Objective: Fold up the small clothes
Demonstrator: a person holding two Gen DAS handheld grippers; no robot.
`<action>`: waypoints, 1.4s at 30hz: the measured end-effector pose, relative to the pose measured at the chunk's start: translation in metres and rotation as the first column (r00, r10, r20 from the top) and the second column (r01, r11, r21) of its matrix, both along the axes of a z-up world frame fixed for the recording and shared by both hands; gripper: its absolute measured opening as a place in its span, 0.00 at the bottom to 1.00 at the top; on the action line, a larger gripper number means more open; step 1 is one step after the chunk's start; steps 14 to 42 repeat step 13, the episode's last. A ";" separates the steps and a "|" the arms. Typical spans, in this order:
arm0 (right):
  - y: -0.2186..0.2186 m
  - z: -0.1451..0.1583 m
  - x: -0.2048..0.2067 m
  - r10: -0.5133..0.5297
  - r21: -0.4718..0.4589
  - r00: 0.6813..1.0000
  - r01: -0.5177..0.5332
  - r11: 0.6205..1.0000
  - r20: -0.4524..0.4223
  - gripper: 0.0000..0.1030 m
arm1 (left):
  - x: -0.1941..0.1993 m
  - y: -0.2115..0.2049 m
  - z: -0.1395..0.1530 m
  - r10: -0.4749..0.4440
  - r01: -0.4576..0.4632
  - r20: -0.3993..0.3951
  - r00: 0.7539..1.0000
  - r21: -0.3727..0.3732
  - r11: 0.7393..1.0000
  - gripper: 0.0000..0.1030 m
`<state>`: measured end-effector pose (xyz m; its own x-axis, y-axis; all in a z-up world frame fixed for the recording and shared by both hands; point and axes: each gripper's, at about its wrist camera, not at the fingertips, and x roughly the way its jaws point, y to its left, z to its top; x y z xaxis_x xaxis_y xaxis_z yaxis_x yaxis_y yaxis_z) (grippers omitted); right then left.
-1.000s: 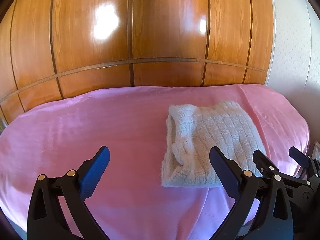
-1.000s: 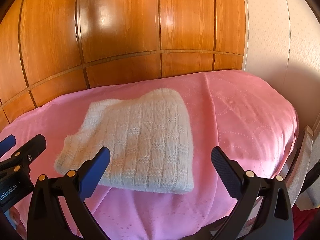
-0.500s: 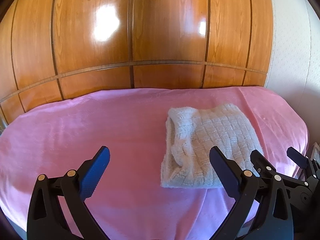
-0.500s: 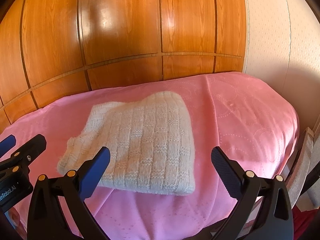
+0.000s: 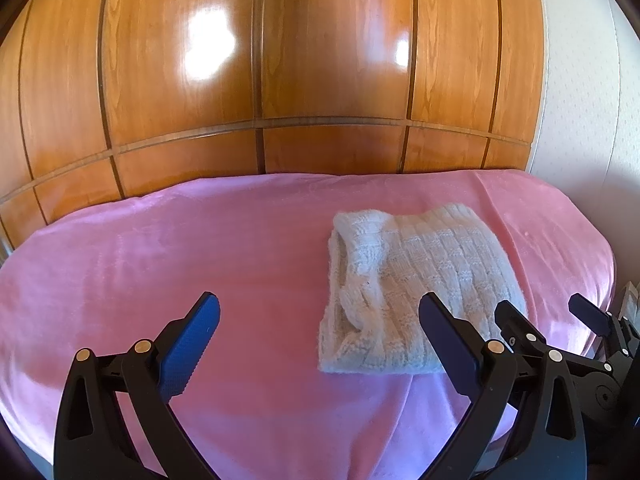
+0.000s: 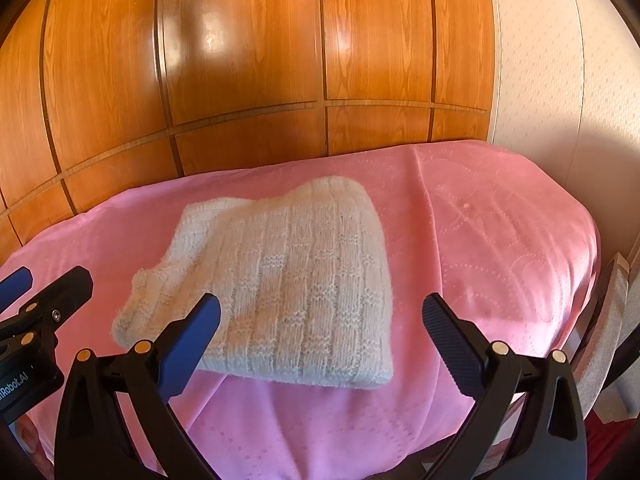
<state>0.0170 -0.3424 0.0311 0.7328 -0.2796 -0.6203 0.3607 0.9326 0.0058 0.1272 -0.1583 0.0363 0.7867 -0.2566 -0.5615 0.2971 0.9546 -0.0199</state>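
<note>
Both grippers have drawn back a touch; the sweater sits slightly farther off than a second ago, otherwise untouched.

From the left gripper (image 5: 319,344), jaws wide and empty, the folded white sweater (image 5: 420,288) lies on the pink blanket (image 5: 160,260) at about 1 o'clock, its rolled edge facing 9 o'clock. The right gripper (image 6: 320,334) is equally wide, holding nothing, with the sweater (image 6: 288,280) at roughly 11 o'clock, and the left gripper (image 6: 28,292) pokes in at 9 o'clock. I'd say this piece is finished: neat bundle, both tools clear of it.
</note>
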 end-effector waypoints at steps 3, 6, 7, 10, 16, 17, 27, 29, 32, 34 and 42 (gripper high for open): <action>0.000 -0.001 0.001 0.003 0.001 1.000 -0.003 1.000 -0.002 0.98 | 0.004 0.003 -0.002 0.009 -0.009 -0.014 1.000 -0.011 1.000 0.96; -0.001 -0.002 0.003 0.008 0.003 1.000 -0.008 1.000 -0.002 0.98 | 0.006 0.003 -0.004 0.013 -0.013 -0.022 1.000 -0.003 1.000 0.96; -0.002 -0.001 0.003 0.009 0.003 1.000 -0.009 1.000 -0.001 0.98 | 0.007 0.004 -0.005 0.018 -0.018 -0.030 0.999 -0.004 1.000 0.96; -0.019 0.002 0.006 -0.014 0.033 1.000 0.013 0.999 0.013 0.98 | 0.012 0.009 -0.011 0.052 -0.053 -0.062 0.997 -0.016 0.998 0.96; -0.065 0.003 0.020 -0.116 0.050 0.993 0.115 0.992 0.017 0.98 | 0.017 0.014 -0.017 0.074 -0.075 -0.074 0.995 -0.002 0.997 0.96; -0.065 0.003 0.020 -0.116 0.050 0.993 0.115 0.992 0.017 0.98 | 0.017 0.014 -0.017 0.074 -0.075 -0.074 0.995 -0.002 0.997 0.96; -0.065 0.003 0.020 -0.116 0.050 0.993 0.115 0.992 0.017 0.98 | 0.017 0.014 -0.017 0.074 -0.075 -0.074 0.995 -0.002 0.997 0.96; -0.065 0.003 0.020 -0.116 0.050 0.993 0.115 0.992 0.017 0.98 | 0.017 0.014 -0.017 0.074 -0.075 -0.074 0.995 -0.002 0.997 0.96; -0.065 0.003 0.020 -0.116 0.050 0.993 0.115 0.992 0.017 0.98 | 0.017 0.014 -0.017 0.074 -0.075 -0.074 0.995 -0.002 0.997 0.96; -0.065 0.003 0.020 -0.116 0.050 0.993 0.115 0.992 0.017 0.98 | 0.017 0.014 -0.017 0.074 -0.075 -0.074 0.995 -0.002 0.997 0.96; -0.065 0.003 0.020 -0.116 0.050 0.993 0.115 0.992 0.017 0.98 | 0.017 0.014 -0.017 0.074 -0.075 -0.074 0.995 -0.002 0.997 0.96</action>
